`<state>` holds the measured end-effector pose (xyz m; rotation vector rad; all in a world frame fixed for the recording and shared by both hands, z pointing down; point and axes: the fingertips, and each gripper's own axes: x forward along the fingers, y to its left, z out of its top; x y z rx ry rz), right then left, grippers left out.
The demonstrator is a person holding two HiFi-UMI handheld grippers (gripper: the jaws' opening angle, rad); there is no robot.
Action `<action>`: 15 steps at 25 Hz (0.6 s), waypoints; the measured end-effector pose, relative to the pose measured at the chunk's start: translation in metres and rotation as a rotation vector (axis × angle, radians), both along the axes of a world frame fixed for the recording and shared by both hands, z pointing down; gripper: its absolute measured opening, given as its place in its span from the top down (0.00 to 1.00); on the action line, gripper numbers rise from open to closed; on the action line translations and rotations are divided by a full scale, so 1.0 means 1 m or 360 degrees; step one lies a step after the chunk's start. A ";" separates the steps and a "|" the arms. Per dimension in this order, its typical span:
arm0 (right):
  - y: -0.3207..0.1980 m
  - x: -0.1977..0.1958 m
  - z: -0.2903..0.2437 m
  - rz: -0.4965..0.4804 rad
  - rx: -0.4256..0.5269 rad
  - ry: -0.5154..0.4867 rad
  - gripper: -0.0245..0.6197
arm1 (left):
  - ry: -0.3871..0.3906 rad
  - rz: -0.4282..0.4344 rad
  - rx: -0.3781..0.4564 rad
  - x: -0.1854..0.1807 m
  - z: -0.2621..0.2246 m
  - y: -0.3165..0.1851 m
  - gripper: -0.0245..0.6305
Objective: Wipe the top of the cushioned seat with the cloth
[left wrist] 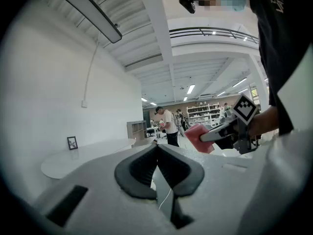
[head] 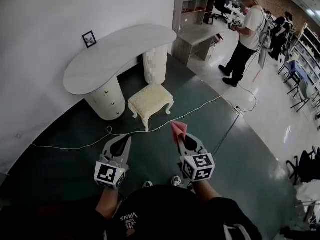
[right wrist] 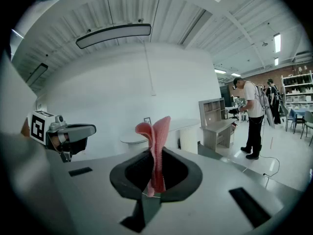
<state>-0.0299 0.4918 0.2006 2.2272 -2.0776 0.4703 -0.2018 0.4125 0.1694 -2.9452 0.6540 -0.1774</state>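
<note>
The cushioned seat [head: 150, 100] is a cream stool with carved white legs, standing on the dark floor beside the white desk [head: 116, 56]. My right gripper [head: 178, 138] is shut on a pink cloth [head: 178, 129], which sticks up from its jaws [right wrist: 155, 146]. It is held in the air well short of the stool. My left gripper [head: 123, 143] is shut with nothing in it, level with the right one. In the left gripper view the pink cloth [left wrist: 198, 136] shows at the right gripper's tip.
A white cable [head: 150, 129] runs across the floor in front of the stool. A framed picture [head: 89, 38] stands on the desk. A grey shelf desk [head: 197, 29] is at the back. A person [head: 245, 39] stands on the light floor to the right, others beyond.
</note>
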 end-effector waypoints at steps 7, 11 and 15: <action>0.000 0.019 0.000 -0.0048 0.0047 -0.0089 0.92 | 0.0030 -0.0031 -0.0030 0.020 -0.007 0.004 0.94; 0.004 0.042 0.003 -0.0079 0.0033 -0.0091 0.92 | 0.0037 -0.0075 -0.0044 0.040 -0.004 0.011 0.94; 0.006 0.067 0.005 -0.0150 0.0015 -0.0086 0.92 | 0.0063 -0.0156 -0.0058 0.059 -0.001 0.018 0.94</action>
